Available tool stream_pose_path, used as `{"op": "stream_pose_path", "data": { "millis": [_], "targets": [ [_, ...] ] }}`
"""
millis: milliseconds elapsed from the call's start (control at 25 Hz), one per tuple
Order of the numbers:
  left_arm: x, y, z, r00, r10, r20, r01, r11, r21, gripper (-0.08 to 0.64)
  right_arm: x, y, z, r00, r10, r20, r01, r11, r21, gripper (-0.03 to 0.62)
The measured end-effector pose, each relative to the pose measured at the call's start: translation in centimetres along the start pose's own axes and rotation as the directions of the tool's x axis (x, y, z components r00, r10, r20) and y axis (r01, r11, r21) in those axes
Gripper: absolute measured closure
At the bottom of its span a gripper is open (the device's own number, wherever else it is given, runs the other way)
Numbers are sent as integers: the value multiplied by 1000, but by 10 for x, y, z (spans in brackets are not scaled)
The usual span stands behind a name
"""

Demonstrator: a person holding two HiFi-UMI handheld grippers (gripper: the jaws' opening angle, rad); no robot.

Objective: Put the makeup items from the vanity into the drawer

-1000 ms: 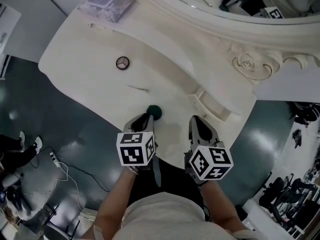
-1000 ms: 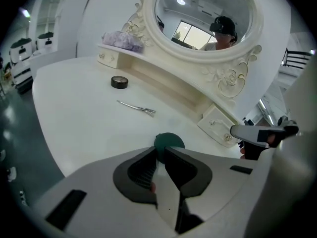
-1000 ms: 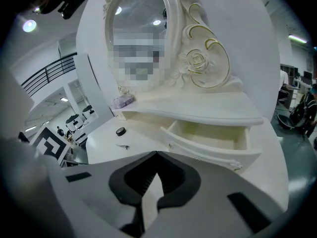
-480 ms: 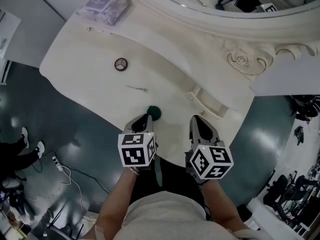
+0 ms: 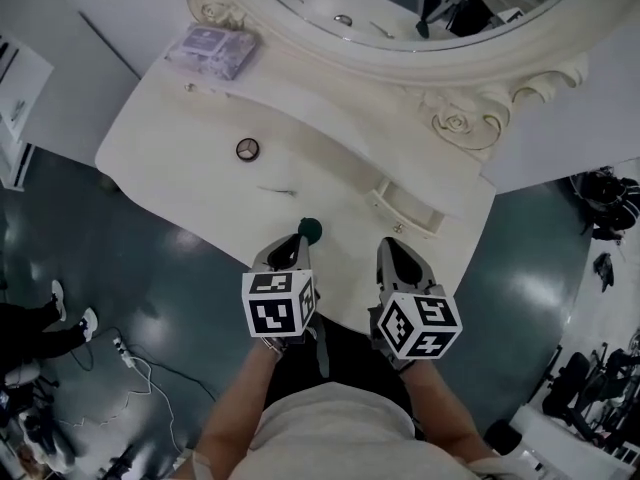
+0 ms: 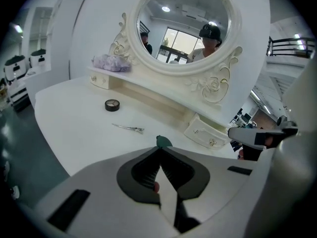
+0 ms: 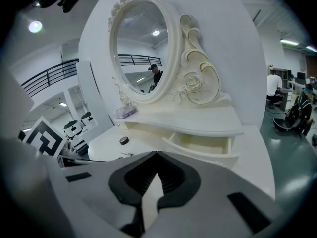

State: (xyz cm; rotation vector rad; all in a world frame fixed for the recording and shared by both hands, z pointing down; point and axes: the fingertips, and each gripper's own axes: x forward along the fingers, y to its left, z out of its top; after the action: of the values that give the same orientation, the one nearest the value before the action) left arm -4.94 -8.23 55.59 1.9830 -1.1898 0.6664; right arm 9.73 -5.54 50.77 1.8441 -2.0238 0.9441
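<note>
The left gripper [image 6: 159, 148] has just been closing. Its jaws are now pretty much together, with the green sponge [image 6: 163, 142] pinched right at the tips. A second ago that sponge sat round and loose on the vanity top [image 5: 170, 138] just ahead of the tips. Now it looks squeezed narrow, so I'd call the grab made. Can't tell if it's actually clear of the surface yet.

The right gripper [image 7: 157, 153] has its jaws together too, but with nothing in them. In the head view it hangs at about 3 o'clock from the left one.

Moving out, the little drawer [image 5: 405, 208] is pulled open at roughly 2 o'clock from the sponge, near but not touching. Out on the top there's a hair clip [image 5: 275, 190] at about 10 o'clock from the sponge. A round black compact [image 5: 247, 149] lies further along the same way. A purple packet [image 5: 210, 48] sits on the raised shelf, around 11 o'clock.

My read: this item is in hand, and the next job is carrying it over to the drawer and letting go inside. The grip is only at the very tips and the thing looks squishy, so it could slip on the way. The clip and compact are left to do.
</note>
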Motion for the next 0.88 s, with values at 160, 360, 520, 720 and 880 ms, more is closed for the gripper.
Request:
{"op": "stream_pose_path", "data": {
  "millis": [160,360,520,720,880],
  "targets": [
    [-8,-14,13,999,-29,32,27,999,36,537,-16,-4,8,999,-26,44,25,1000,10,575],
    [-15,-38,31,995,-78,62,72,992,100,537,-38,-12,19,993,-68,101,65,997,36,574],
    [-13,-59,45,989,-126,77,113,981,157,537,-52,-21,27,983,-109,148,101,993,61,575],
    [-11,-86,51,984,-165,68,149,969,199,537,-71,-37,31,975,-146,170,133,987,86,575],
    [-4,-108,60,978,-202,59,182,952,245,537,-80,-53,37,963,-185,194,166,980,113,574]
  ]
}}
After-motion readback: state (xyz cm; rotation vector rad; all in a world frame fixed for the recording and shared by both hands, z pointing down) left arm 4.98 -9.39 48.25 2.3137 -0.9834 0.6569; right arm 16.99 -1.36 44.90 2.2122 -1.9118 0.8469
